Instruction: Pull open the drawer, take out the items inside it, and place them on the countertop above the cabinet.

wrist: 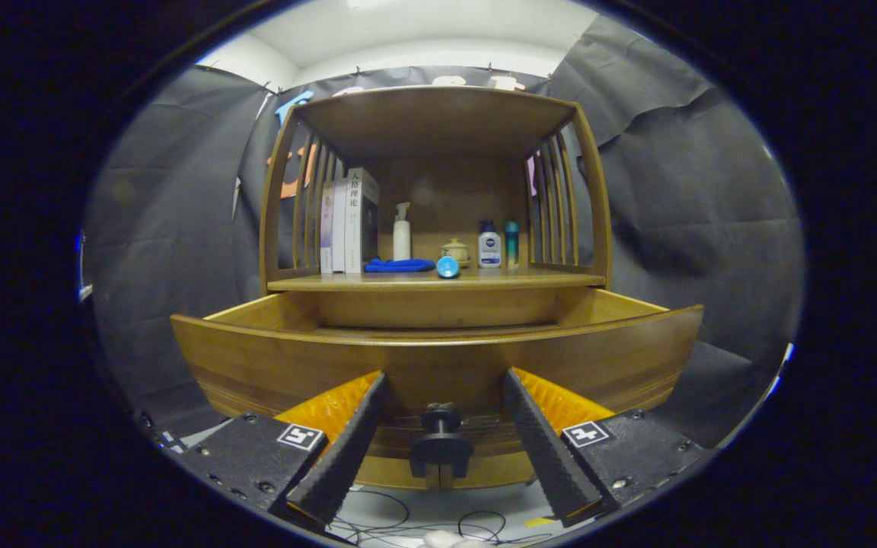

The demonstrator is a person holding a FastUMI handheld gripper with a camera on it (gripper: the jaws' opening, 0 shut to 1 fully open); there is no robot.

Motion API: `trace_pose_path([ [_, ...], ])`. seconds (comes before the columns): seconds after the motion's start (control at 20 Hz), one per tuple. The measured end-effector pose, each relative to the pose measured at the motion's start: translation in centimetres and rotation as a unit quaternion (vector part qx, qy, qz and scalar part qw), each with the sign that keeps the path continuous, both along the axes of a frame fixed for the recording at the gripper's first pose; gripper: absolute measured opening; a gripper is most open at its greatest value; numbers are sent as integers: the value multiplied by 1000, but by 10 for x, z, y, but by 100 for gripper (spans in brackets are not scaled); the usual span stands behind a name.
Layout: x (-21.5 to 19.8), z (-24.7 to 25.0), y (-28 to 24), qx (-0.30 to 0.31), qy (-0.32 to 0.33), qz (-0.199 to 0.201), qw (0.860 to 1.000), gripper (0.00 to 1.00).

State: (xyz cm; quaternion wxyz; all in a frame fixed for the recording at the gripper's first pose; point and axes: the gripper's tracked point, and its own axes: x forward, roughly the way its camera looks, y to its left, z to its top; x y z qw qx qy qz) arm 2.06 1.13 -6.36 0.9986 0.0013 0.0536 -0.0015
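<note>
Gripper view, drawer point(438, 358) pulled out, its black knob point(441, 445) between wide-spread jaws, untouched.

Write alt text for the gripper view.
The gripper is open, its fingers either side of the black knob on a pulled-out wooden drawer. On the countertop above stand books, bottles and a blue cloth.

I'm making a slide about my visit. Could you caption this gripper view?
Open claw straddling the black knob of a pulled-out wooden drawer, below a countertop holding books, bottles and a blue cloth.
</note>
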Motion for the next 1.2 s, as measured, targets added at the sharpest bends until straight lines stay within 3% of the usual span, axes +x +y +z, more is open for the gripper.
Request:
trace_pose_path([
  [0.6,32,6,1,2,-20,-1,1000,99],
  [1.2,71,3,-2,0,13,-9,1000,99],
])
